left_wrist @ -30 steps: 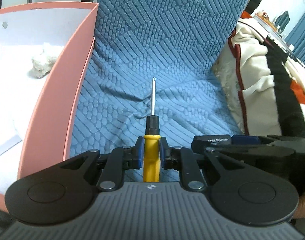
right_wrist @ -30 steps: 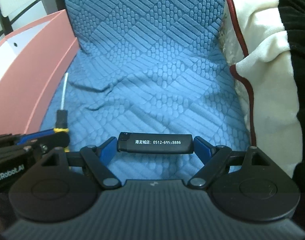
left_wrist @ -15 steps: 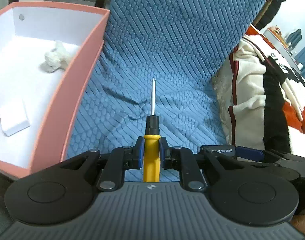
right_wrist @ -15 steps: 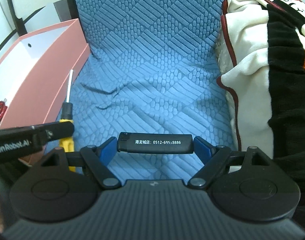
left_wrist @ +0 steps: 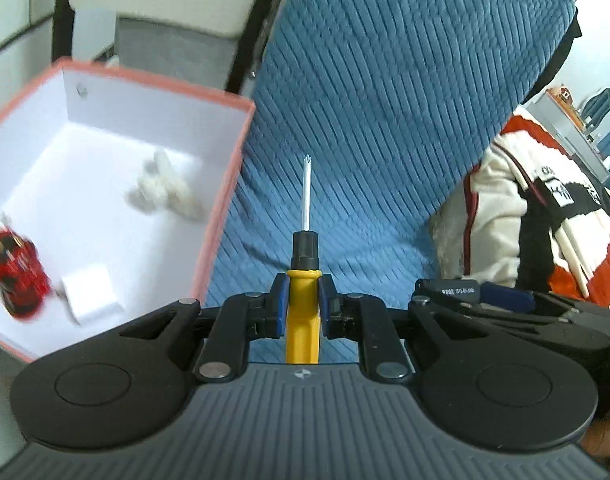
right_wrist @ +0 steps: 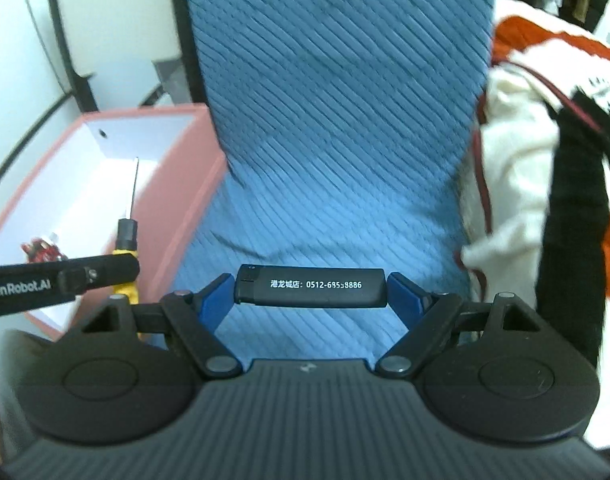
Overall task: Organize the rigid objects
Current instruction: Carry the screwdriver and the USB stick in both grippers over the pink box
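You've lifted both loads off the blue sofa toward the pink box [left_wrist: 221, 216] at its left edge: left tongs [left_wrist: 303, 312] pinching the screwdriver [left_wrist: 303, 292], right tongs [right_wrist: 311, 292] pinching the lighter [right_wrist: 311, 286], so dropping in comes next.

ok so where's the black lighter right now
In the right wrist view the black lighter sits crosswise, clamped in the right gripper, above the blue cover.

Bright, even daylight – surroundings motion-blurred, fisheye bending the edges – tongs sharp
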Tool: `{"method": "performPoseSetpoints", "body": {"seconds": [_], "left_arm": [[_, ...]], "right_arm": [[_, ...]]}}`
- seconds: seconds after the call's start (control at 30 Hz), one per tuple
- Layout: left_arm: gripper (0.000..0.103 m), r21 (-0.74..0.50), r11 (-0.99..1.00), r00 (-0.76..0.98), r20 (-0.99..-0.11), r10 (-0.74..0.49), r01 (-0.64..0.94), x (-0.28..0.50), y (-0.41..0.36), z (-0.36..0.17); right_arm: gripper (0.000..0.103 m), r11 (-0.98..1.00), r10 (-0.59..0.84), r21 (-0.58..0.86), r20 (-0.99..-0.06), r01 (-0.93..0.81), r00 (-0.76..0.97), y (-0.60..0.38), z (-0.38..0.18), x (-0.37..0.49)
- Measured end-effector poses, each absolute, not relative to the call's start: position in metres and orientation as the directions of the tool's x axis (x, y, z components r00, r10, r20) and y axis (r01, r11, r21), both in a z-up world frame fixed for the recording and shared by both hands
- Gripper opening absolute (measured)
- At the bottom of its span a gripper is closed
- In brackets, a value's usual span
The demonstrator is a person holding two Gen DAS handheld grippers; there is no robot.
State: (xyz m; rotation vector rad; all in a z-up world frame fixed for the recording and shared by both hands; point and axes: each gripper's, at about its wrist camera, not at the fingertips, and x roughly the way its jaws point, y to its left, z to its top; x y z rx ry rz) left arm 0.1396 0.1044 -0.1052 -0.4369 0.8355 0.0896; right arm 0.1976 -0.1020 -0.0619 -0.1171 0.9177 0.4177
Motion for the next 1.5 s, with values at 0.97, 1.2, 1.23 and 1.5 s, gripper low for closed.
{"method": "performPoseSetpoints", "body": {"seconds": [0.97,1.2,1.23,1.5], "left_arm": [[0.019,-0.351,0.874,0.687,-0.726,-0.027,-0.337,0.142,0.283,-0.073],[0.019,-0.336,0.878,0.630,-0.775,-0.052,-0.341,0.163,0.304,-0.110],[0.019,-0.337,0.877,0.623,-0.780,-0.057,-0.342,0.165,0.306,-0.116],[0.019,-0.343,0.867,0.574,-0.815,-0.084,-0.361,0.174,0.319,-0.147]], "right_arm": [[0.085,0.843,0.421,0.125,-0.759,-0.523,0.497,0.071,-0.035,0.218],[0.085,0.831,0.411,0.127,-0.795,-0.541,0.445,0.097,-0.068,0.214],[0.085,0.831,0.404,0.124,-0.804,-0.542,0.436,0.100,-0.074,0.214],[0.085,0.816,0.369,0.071,-0.828,-0.574,0.422,0.120,-0.100,0.213]]}}
